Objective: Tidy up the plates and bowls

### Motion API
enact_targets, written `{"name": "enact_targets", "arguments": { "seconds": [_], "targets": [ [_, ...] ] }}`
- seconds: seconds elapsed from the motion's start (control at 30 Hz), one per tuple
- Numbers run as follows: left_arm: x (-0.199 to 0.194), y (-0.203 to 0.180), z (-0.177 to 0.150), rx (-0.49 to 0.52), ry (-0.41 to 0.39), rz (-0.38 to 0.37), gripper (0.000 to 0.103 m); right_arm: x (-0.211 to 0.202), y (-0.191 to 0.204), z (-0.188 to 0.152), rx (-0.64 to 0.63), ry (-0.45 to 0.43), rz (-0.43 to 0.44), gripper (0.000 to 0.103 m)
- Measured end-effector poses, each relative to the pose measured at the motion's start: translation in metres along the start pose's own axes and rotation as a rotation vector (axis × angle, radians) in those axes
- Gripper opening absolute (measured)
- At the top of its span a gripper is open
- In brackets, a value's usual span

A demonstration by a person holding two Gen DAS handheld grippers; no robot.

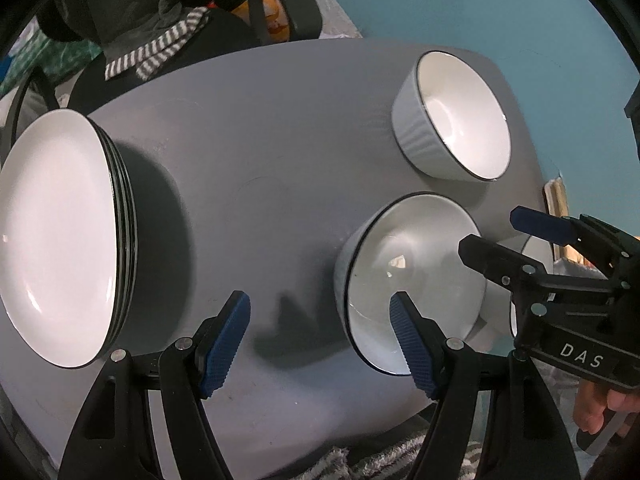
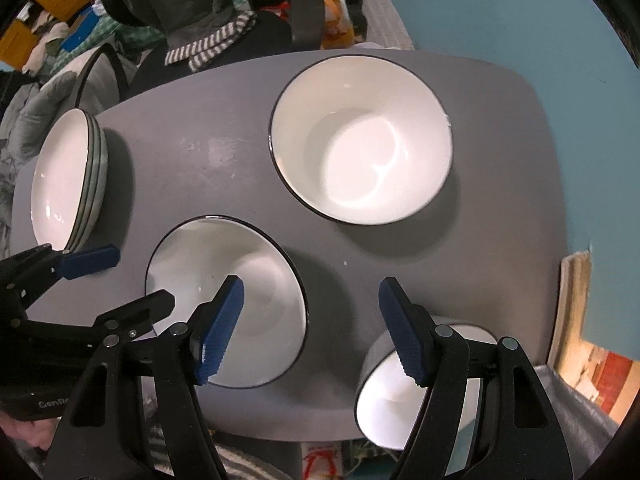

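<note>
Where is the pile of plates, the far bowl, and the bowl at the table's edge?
pile of plates (image 2: 60, 176): right wrist view, top plate's white face.
far bowl (image 2: 360, 148): right wrist view, inner bottom.
edge bowl (image 2: 384, 400): right wrist view, white inside.

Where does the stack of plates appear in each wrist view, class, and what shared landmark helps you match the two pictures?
Left wrist view: stack of plates fills the left edge, large, on the grey table.
Right wrist view: stack of plates sits at upper left, smaller.
Shared landmark: the middle bowl, to the right of the stack in both views.
</note>
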State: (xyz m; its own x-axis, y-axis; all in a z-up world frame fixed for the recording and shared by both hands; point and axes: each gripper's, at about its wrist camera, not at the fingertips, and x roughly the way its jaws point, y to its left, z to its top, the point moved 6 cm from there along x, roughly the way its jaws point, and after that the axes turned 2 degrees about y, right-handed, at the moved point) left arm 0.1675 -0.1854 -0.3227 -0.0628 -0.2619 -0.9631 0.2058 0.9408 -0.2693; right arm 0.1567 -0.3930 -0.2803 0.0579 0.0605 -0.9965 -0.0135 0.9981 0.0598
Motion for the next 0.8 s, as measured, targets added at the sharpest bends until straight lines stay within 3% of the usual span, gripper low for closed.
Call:
{"name": "enact_targets", "arguments": {
  "seconds": [0.13, 0.3, 0.37, 0.43, 0.5, 0.73, 0.8],
  "targets": [
    [0.011, 0.003, 0.0, -0.019, 0.022, 0.008, 0.071, 0.008, 0.002, 0.002, -0.025, 0.021, -0.006, 0.071],
    [0.022, -0.001, -0.002, -0.02, 0.055, 0.014, 0.053, 0.016, 0.005, 0.0, -0.032, 0.045, 0.007, 0.061],
    [0.027, -0.004, -0.002, -0.017, 0.07, 0.008, 0.041, 0.019, 0.006, 0.0, -0.031, 0.053, 0.013, 0.057],
    [0.029, -0.006, -0.001, -0.013, 0.074, 0.002, 0.038, 0.021, 0.006, 0.0, -0.027, 0.059, 0.013, 0.054],
    [0.031, -0.007, -0.001, -0.01, 0.075, 0.003, 0.036, 0.024, 0.005, -0.001, -0.016, 0.071, 0.018, 0.047],
    [0.036, -0.009, -0.001, -0.025, 0.099, -0.04, 0.014, 0.032, 0.004, -0.01, 0.013, 0.104, 0.063, 0.025],
    [0.036, -0.011, -0.003, -0.023, 0.102, -0.04, 0.013, 0.032, 0.002, -0.014, 0.019, 0.112, 0.069, 0.019]
  ]
}}
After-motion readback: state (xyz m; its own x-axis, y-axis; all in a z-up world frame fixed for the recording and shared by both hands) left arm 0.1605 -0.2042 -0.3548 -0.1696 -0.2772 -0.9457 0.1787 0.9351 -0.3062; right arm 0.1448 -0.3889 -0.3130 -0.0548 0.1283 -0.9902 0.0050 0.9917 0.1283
